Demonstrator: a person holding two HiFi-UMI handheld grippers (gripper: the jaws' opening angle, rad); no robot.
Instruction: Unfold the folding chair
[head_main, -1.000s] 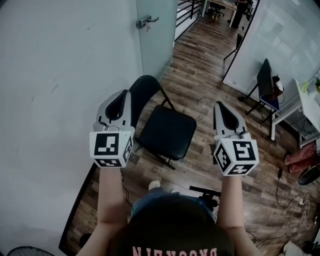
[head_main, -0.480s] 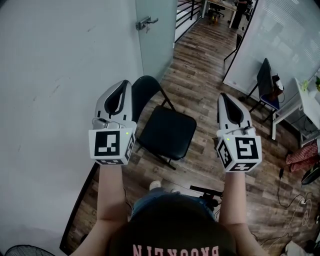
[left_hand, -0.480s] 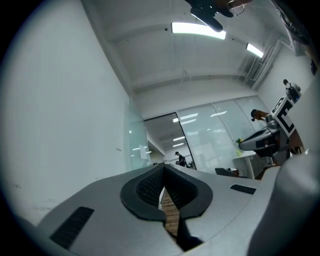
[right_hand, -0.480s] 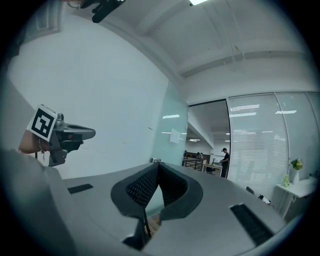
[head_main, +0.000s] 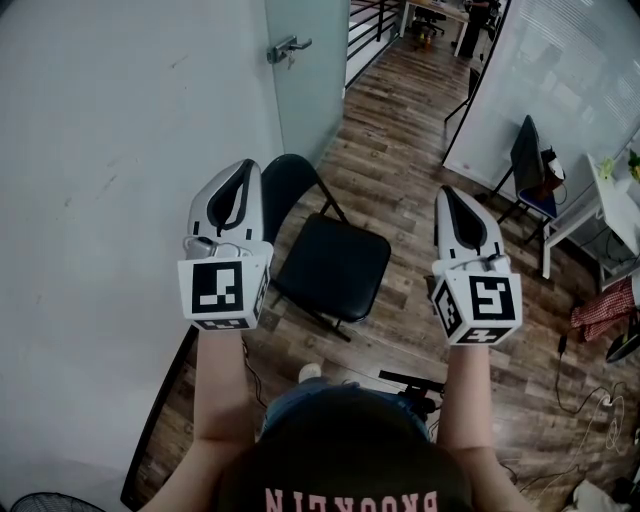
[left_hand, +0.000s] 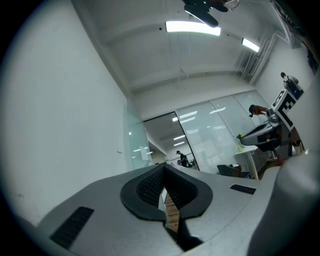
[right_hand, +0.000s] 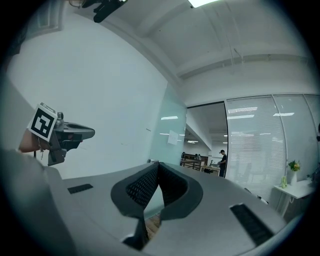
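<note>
A black folding chair (head_main: 330, 262) stands unfolded on the wood floor beside the white wall, its seat flat and its back toward the glass door. My left gripper (head_main: 243, 166) hangs in the air above the chair's left side, shut with nothing in it. My right gripper (head_main: 446, 192) is held up to the right of the chair, also shut and empty. Neither touches the chair. In the left gripper view the shut left gripper (left_hand: 164, 170) points a little upward at the wall and ceiling. In the right gripper view the shut right gripper (right_hand: 157, 167) faces level across the room.
A white wall (head_main: 110, 150) runs along the left, with a glass door (head_main: 305, 70) at its far end. A second dark chair (head_main: 530, 165) and a white desk (head_main: 610, 200) stand at the right. Cables (head_main: 590, 400) lie on the floor at the lower right.
Both grippers have risen a little in the head view, away from the chair. The chair has not moved.
</note>
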